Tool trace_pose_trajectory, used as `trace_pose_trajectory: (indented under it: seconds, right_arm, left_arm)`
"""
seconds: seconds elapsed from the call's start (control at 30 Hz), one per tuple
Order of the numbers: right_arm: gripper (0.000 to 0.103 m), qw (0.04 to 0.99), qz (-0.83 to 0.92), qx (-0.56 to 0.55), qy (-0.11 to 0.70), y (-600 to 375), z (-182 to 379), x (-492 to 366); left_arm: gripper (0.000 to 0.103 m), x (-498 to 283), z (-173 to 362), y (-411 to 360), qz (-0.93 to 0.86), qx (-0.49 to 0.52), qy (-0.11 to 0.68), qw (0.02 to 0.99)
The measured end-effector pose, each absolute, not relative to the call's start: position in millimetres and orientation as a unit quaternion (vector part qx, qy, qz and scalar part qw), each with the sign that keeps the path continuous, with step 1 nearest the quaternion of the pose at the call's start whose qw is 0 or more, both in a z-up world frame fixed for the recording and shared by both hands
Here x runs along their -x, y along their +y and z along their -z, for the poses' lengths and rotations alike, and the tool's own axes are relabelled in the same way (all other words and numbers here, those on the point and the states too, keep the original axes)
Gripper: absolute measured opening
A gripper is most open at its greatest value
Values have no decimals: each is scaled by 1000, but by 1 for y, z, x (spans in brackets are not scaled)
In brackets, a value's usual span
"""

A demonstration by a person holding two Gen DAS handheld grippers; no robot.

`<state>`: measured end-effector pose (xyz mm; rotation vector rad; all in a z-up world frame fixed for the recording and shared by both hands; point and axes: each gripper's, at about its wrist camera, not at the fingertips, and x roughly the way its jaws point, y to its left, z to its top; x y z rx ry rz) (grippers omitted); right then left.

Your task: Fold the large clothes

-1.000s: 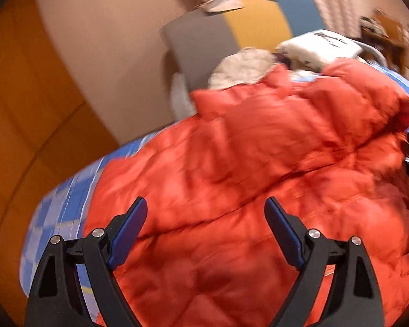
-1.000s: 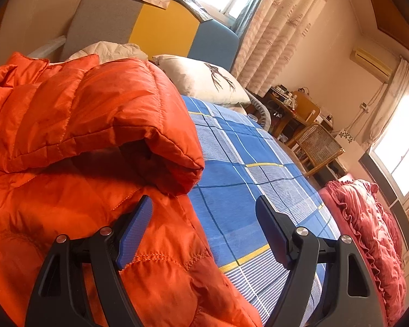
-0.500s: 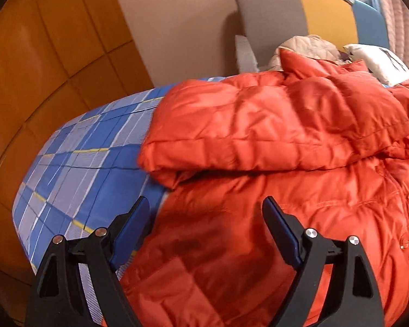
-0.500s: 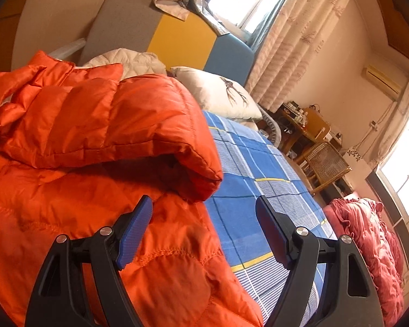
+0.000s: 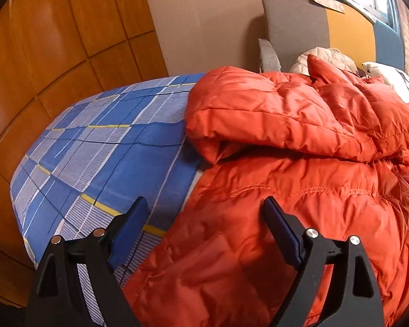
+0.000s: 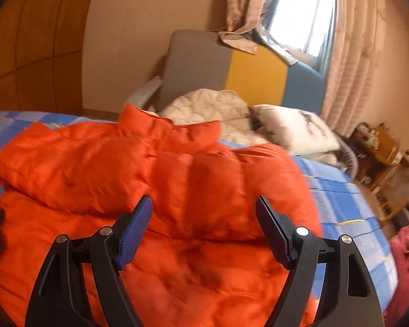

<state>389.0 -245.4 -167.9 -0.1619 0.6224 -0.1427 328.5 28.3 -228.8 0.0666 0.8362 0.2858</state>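
Observation:
An orange quilted down jacket (image 5: 300, 179) lies spread on a bed with a blue plaid sheet (image 5: 95, 150). One sleeve (image 5: 259, 114) is folded across the body, its cuff pointing at the bed's left side. My left gripper (image 5: 204, 215) hovers open over the jacket's left edge, nothing between its blue pads. In the right wrist view the same jacket (image 6: 177, 185) fills the middle, collar up at the far end, both sleeves folded over the chest. My right gripper (image 6: 204, 212) hangs open above it, holding nothing.
A grey, yellow and blue headboard (image 6: 245, 73) stands at the far end with a beige quilted garment (image 6: 210, 106) and a white pillow (image 6: 294, 128) before it. Wood panelling (image 5: 54, 54) lines the left wall. Curtains (image 6: 354, 54), a cluttered table (image 6: 379, 147) and a red blanket (image 6: 406, 261) sit to the right.
The left gripper swung left and sank toward the jacket's left edge, bringing the plaid sheet into view. The right gripper rose and turned left, from the jacket's right edge to over its chest.

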Motion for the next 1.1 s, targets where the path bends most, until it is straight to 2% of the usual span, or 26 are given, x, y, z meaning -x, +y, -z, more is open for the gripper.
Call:
trace_pose_trajectory:
  seconds: [0.3, 0.37, 0.4, 0.43, 0.47, 0.53, 0.67, 0.87, 1.1]
  right_arm:
    - [77, 936, 41, 76, 341, -220, 182, -428]
    - [68, 933, 27, 66, 353, -220, 188, -434]
    - [57, 929, 17, 57, 364, -220, 192, -438]
    - [43, 925, 3, 43, 378, -221, 197, -442]
    - [33, 921, -9, 31, 389, -222, 200, -446]
    - [2, 917, -20, 21, 398, -221, 203, -450]
    - [1, 931, 3, 37, 362, -221, 193, -445]
    - [1, 910, 18, 58, 410, -224, 227, -459]
    - [2, 929, 11, 36, 368, -238, 198, -438]
  left_arm:
    - [87, -327, 231, 36, -157, -33, 401, 902]
    - [89, -328, 232, 37, -156, -32, 403, 901]
    - [89, -328, 233, 37, -156, -31, 403, 901]
    - [91, -329, 234, 37, -155, -30, 403, 901]
    - [92, -329, 235, 37, -154, -30, 404, 901]
    - [92, -330, 236, 38, -155, -28, 406, 900]
    - [93, -331, 235, 39, -152, -25, 404, 902]
    - [94, -336, 245, 36, -151, -30, 418, 895]
    - [94, -347, 209, 32, -140, -6, 389, 910]
